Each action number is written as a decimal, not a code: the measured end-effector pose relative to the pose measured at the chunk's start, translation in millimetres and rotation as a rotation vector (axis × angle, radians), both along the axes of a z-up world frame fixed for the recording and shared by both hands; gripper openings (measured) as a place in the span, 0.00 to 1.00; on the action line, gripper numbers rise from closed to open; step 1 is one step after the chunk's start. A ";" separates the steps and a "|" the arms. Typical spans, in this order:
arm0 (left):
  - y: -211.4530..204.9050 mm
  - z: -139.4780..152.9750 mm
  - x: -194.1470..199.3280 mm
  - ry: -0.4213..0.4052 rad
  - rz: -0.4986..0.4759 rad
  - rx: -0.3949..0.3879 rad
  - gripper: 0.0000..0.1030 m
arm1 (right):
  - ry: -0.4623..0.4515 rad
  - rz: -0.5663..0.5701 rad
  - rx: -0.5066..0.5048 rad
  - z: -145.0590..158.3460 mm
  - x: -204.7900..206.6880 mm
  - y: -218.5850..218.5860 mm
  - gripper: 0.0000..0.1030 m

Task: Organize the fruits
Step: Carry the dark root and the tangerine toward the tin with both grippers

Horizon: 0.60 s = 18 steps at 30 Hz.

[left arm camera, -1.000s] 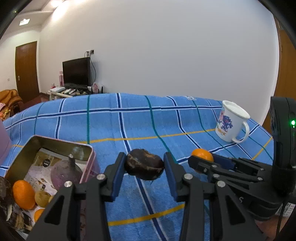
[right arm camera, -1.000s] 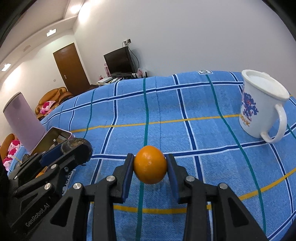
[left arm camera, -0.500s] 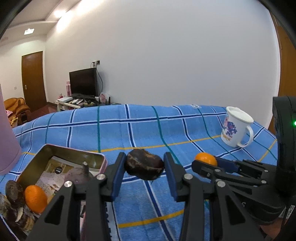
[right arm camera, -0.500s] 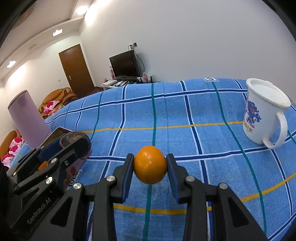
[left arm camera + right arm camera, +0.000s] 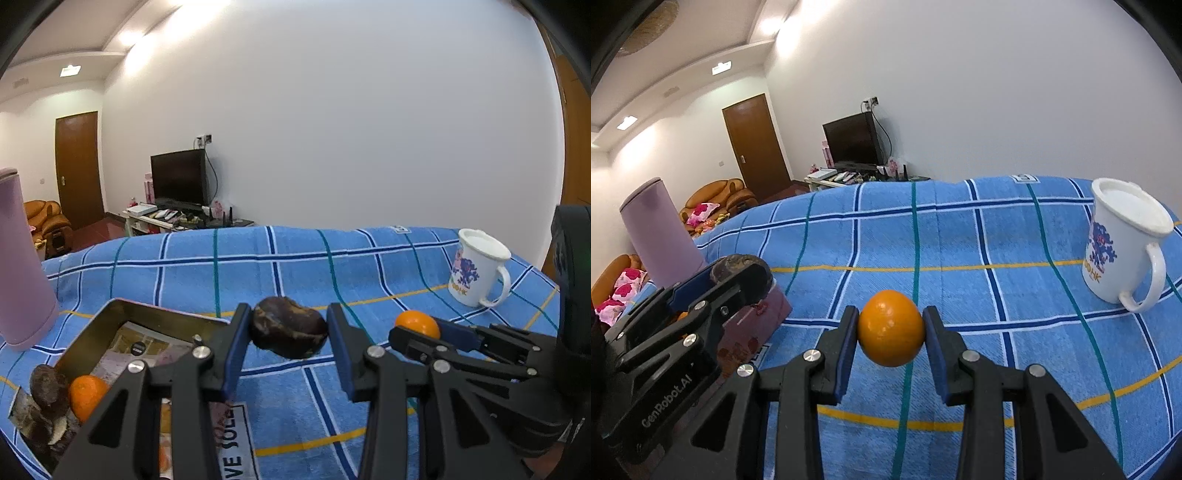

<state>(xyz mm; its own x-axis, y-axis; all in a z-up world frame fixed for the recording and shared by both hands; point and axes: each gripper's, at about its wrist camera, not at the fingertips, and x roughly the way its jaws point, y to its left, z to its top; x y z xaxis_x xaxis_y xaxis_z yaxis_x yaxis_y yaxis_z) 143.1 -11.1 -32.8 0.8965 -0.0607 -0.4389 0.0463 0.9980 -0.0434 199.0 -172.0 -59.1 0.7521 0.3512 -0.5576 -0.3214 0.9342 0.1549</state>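
Observation:
My left gripper [image 5: 290, 334] is shut on a dark brown fruit [image 5: 289, 326] and holds it above the blue plaid cloth, just right of an open metal tin [image 5: 155, 317]. The tin holds an orange [image 5: 86, 393] and dark fruits [image 5: 48, 386]. My right gripper [image 5: 891, 334] is shut on an orange [image 5: 891, 333] above the cloth. In the left wrist view the right gripper [image 5: 421, 328] shows at the right with its orange [image 5: 416, 322]. In the right wrist view the left gripper [image 5: 738, 271] shows at the left over the tin [image 5: 759, 319].
A white mug [image 5: 478, 271] with a blue print stands on the cloth at the right, also in the right wrist view [image 5: 1124, 245]. A tall lilac cylinder [image 5: 22, 266] stands left of the tin. The cloth-covered table [image 5: 923, 236] stretches back toward a white wall.
Both grippers have risen and tilted up a little while holding their fruits. The left gripper has shifted so the tin lies lower and more to the left in its view.

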 end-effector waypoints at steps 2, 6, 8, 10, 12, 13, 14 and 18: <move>0.9 1.9 -2.1 -0.006 0.006 0.001 0.42 | -0.014 0.009 0.000 1.8 -2.2 1.7 0.36; 3.6 4.8 -7.5 -0.020 0.015 0.003 0.42 | -0.027 0.026 -0.009 3.1 -4.8 6.9 0.36; 5.7 5.8 -8.6 -0.025 0.022 0.003 0.42 | -0.028 0.034 -0.014 2.0 -5.0 9.1 0.36; 7.5 6.9 -9.4 -0.030 0.031 0.002 0.42 | -0.036 0.038 -0.016 2.6 -5.8 10.5 0.36; 8.9 7.8 -10.6 -0.038 0.038 0.003 0.42 | -0.047 0.043 -0.011 4.3 -7.8 11.4 0.36; 9.6 8.5 -11.4 -0.042 0.040 0.003 0.42 | -0.051 0.044 -0.009 5.0 -7.4 11.5 0.36; 10.1 9.1 -12.1 -0.045 0.042 0.003 0.42 | -0.059 0.044 -0.007 6.1 -8.5 11.4 0.36; 11.3 10.6 -15.1 -0.054 0.045 0.002 0.42 | -0.082 0.050 0.004 9.7 -13.1 10.5 0.36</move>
<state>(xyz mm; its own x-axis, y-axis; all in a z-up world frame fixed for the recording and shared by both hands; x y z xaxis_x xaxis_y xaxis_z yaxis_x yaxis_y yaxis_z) 128.0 0.2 -22.2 0.9207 -0.0187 -0.3898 0.0036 0.9992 -0.0396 186.0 -161.4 -49.5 0.7769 0.3914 -0.4931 -0.3793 0.9161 0.1296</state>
